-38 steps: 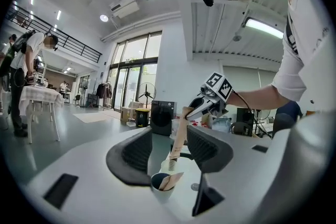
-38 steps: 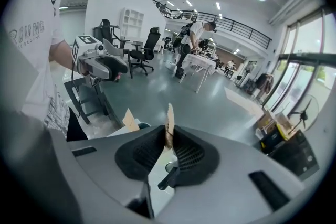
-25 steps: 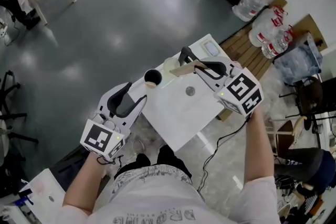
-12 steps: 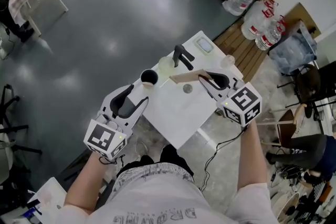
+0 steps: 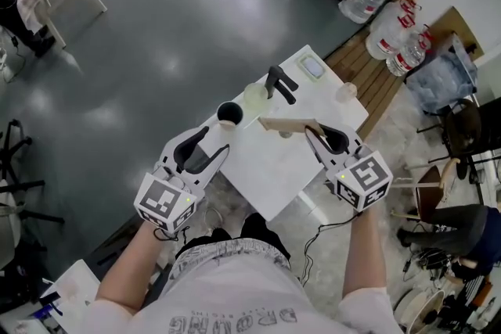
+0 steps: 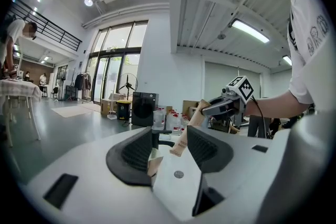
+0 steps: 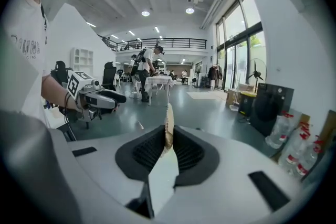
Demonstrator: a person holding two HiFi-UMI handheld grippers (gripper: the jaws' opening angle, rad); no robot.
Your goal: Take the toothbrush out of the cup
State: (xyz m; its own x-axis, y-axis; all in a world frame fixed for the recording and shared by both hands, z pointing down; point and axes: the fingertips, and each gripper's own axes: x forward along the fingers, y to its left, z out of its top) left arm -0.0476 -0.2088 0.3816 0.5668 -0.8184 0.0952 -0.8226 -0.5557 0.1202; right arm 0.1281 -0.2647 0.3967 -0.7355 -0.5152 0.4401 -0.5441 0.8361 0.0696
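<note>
A small white table (image 5: pixel 270 168) is standing on a polished grey floor (image 5: pixel 156 27) in a big hall, with large water bottles (image 5: pixel 391 27) lying beyond it. The left gripper (image 5: pixel 213 143) is hovering level at the table's near left edge, its fingers (image 6: pixel 136 152) standing spread around open air. The right gripper (image 5: pixel 319 134) is tilting downward over the table, its fingers (image 7: pixel 191 152) pinching the toothbrush (image 5: pixel 286 125), a flat tan card pack that is jutting out sideways above the tabletop, apart from the black cup (image 5: pixel 228 113). The cup's inside is showing only as dark. Just beside it a clear cup (image 5: pixel 254 96) is standing, and the black shape (image 5: pixel 280 82) behind that is too small to make out.
</note>
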